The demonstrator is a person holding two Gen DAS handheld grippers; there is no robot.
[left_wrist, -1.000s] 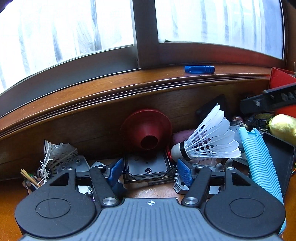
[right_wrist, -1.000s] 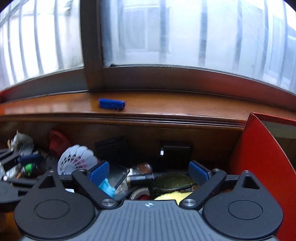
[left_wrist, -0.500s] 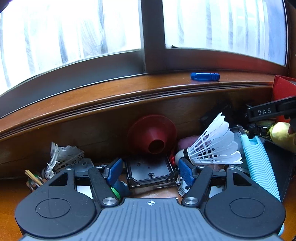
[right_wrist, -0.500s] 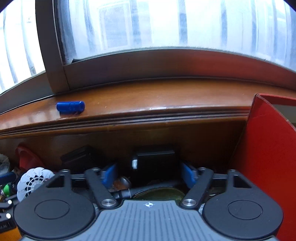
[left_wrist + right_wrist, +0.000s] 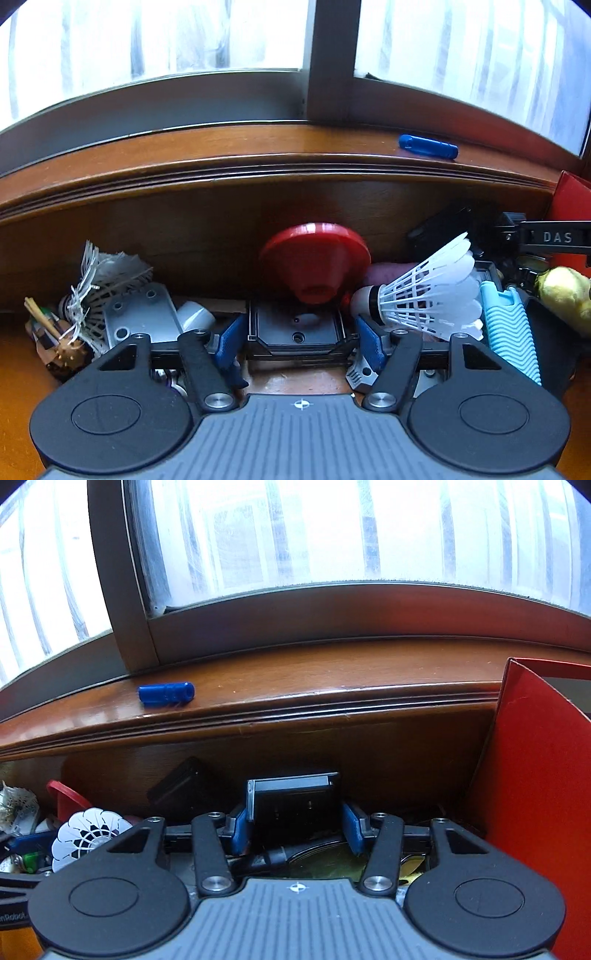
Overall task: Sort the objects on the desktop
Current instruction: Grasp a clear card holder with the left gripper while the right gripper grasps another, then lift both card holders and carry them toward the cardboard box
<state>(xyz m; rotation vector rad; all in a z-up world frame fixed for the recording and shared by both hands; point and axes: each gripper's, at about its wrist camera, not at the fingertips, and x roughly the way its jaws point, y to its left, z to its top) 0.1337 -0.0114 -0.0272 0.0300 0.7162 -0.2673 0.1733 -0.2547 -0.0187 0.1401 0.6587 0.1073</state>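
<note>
Right wrist view: right claw (image 5: 295, 829) stands spread, blue pads flanking a black box (image 5: 293, 799) upright against the bench's back panel, contact unclear. Left claw (image 5: 297, 341), likewise spread, brackets a flat black case (image 5: 297, 330) before the red funnel (image 5: 314, 258); clutter beneath both is hidden.

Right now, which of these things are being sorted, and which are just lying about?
Being sorted:
black square case, between the open left tongs
black box, between the open right tongs
white shuttlecock
red funnel

Lying about:
blue tube on the sill
window
</note>
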